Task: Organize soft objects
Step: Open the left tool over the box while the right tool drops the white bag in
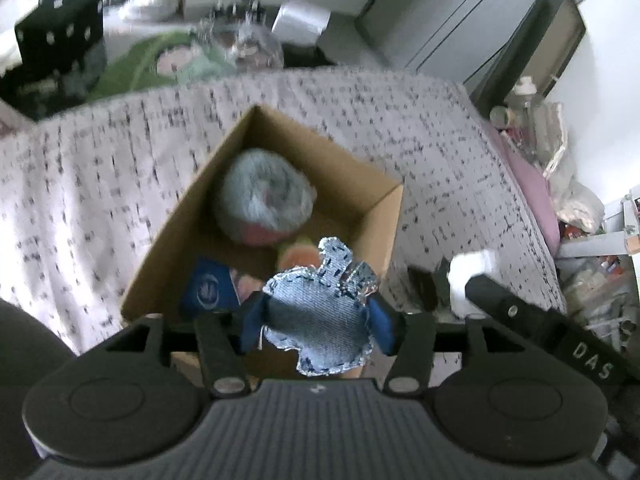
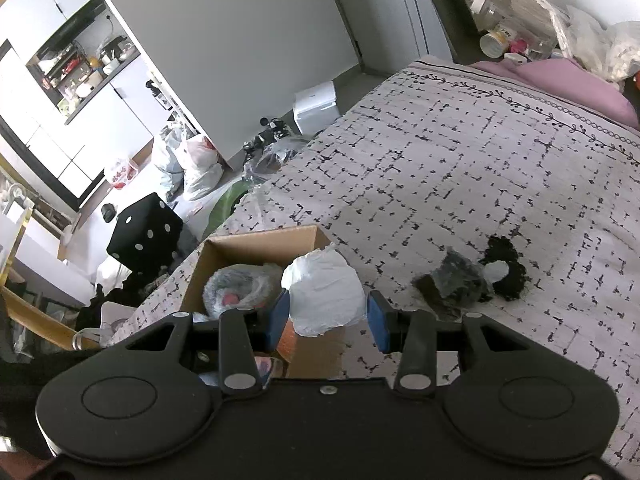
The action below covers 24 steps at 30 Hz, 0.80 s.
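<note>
An open cardboard box sits on the patterned bed cover. Inside lie a grey fluffy plush, a blue pouch and an orange-green soft toy. My left gripper is shut on a denim stuffed shape, held over the box's near edge. My right gripper is shut on a white soft bundle beside the box's right wall; it also shows in the left wrist view. A black plush and a plastic-wrapped dark item lie on the bed to the right.
The bed cover stretches to a pink pillow and cluttered bags. Past the far edge on the floor are a black dice cushion, a green item, plastic bags and a white box.
</note>
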Available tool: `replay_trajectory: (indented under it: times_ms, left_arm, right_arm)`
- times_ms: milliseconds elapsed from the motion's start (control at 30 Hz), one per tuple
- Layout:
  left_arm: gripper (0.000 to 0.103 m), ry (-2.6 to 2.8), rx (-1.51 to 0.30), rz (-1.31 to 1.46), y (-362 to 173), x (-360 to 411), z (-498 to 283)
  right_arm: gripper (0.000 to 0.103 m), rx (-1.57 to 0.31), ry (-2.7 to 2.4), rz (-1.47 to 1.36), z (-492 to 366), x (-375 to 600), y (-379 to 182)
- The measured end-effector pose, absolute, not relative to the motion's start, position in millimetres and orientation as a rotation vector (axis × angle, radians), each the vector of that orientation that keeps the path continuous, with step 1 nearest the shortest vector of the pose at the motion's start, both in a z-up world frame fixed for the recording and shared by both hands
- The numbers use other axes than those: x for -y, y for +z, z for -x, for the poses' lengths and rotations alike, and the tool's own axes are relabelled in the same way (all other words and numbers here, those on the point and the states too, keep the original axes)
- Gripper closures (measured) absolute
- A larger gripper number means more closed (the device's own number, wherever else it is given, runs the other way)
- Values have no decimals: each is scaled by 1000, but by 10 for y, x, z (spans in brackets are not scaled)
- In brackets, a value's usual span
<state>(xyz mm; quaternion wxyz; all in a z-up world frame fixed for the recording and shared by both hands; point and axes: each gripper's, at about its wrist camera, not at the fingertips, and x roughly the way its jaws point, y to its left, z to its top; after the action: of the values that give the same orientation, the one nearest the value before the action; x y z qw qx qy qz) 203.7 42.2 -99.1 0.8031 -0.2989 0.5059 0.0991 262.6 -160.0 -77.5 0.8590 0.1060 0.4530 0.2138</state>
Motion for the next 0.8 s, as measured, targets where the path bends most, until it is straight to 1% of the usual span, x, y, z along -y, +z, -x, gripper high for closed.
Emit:
replay_trajectory:
  times_ms: [200,600,667,700,733,800]
  left_arm:
    - [35,206,-1081,668,-1024,-573,-2030]
    - [34,265,-1036,649,-960,-975,-2015]
    - [34,266,-1031,640,-949,-1013,-2019]
    - [34,267,-1028,635,-941,-1029,-2022]
    - [34,266,-1025,631,-938,-1037,-2023]
    - [34,263,-1020,619,-926,-1044,-2035]
  right_arm:
    - [61,-955,461,-212,-2655,1406,-754]
    - [60,-968,462,-202,-2747,1021,-775]
    - [56,-953,465,-212,-2763,994,-756]
    - [53,-947,463,-217,-2768,991,-747]
    - [47,-944,454,-221,-2776,1004,-744]
    - [44,-943,429,-220,-2782,1030,-748]
